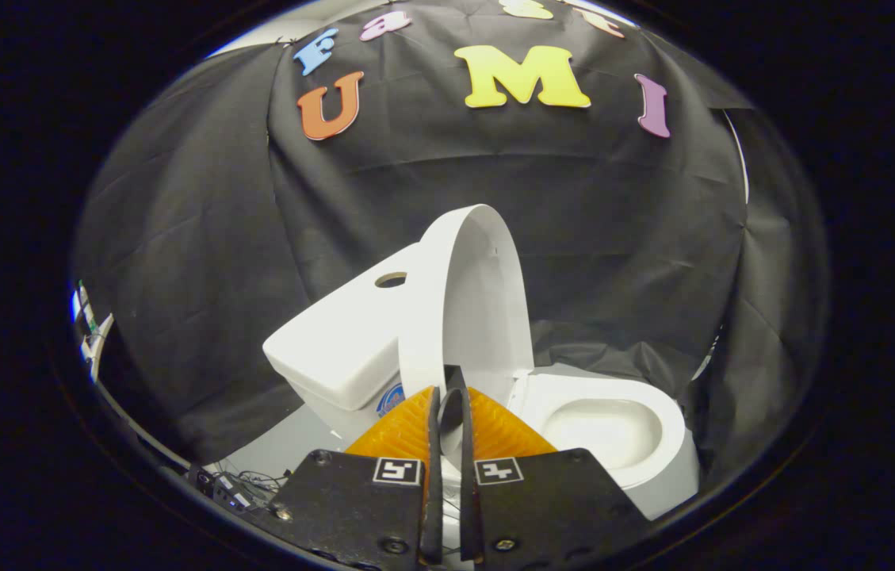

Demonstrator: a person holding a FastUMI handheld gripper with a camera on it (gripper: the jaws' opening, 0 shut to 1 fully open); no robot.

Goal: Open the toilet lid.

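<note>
Gripper view: saw the claw (451, 396) nearly closed, fingers (433, 444) almost together with a narrow gap left. Found the lid (467, 301) raised, standing close to upright just ahead of the fingertips, its lower edge reaching down into that gap. Could not tell whether both fingers pressed on the edge or merely flanked it. Noted the tank (344, 341) left of the lid and beyond the left finger, a round hole on its top, tilted in the fisheye. Saw the bowl (613, 432) open to the right of the fingers, its seat rim bare and the basin exposed. Spotted cables (245, 485) on the floor beside the left finger's base.
</note>
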